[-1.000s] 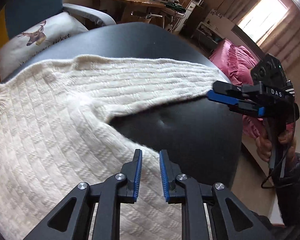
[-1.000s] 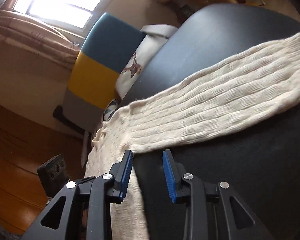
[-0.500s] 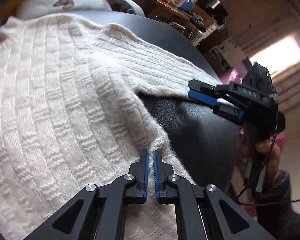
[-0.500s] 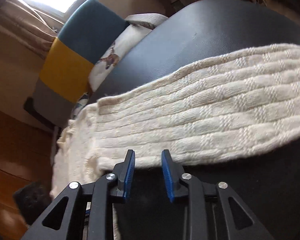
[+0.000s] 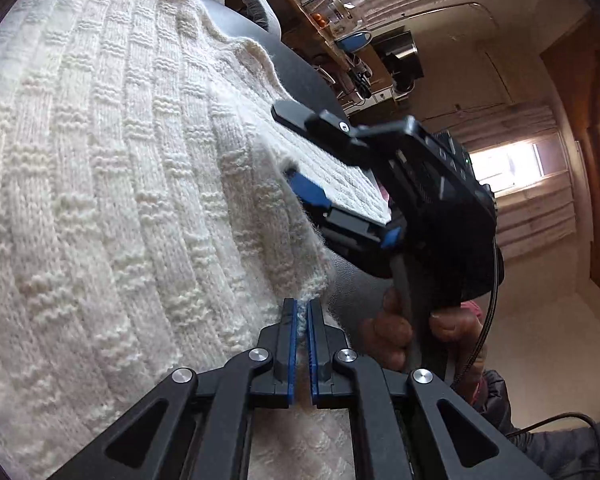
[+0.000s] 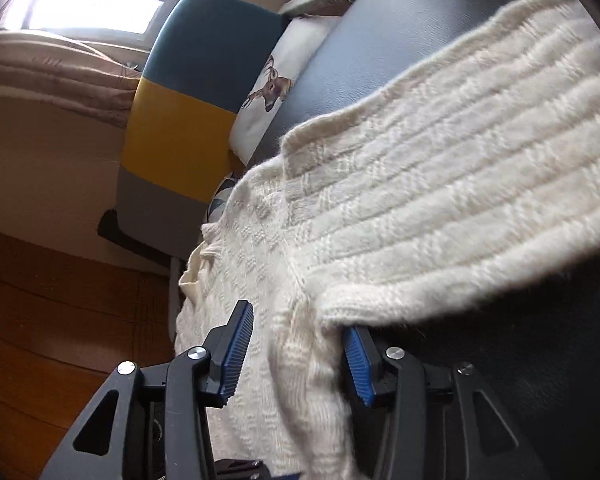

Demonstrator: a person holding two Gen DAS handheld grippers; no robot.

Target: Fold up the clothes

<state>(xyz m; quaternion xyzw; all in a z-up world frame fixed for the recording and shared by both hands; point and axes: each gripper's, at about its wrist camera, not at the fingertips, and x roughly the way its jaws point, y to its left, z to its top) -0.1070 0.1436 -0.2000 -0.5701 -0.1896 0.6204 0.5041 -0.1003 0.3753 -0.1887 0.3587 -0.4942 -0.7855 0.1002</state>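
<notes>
**At the armpit of the sweater, both grippers are closing in**

On the dark padded surface (image 6: 440, 20) the cream knit sweater (image 5: 112, 184) is lying spread out, filling the left wrist view from 12 o'clock round to 8 o'clock. Its sleeve (image 6: 460, 184) is stretching away toward 2 o'clock in the right wrist view, with the striped chair (image 6: 196, 92) and its deer-print cushion (image 6: 276, 92) standing behind at 11 o'clock.

A second ago the tongs of the left gripper (image 5: 302, 344) were spread above the side edge; now they are pressed together, pinching a tuft of that edge at 6 o'clock in its own view. The right gripper (image 6: 296, 354) was hanging beside the sleeve's lower edge with dark surface between its fingers. It is now sitting at the underarm, its tongs spread wide, with knit lying between the blue pads (image 6: 236, 354). The left view is showing it at 3 o'clock, one finger above the fabric and one below, held by the person's hand (image 5: 396, 336).

I am judging that one hold is secured and the second is about to be taken. With both points gripped, the side and sleeve can be carried inward for the first fold. The loose knit may stretch or slip if the right bite is shallow.
</notes>
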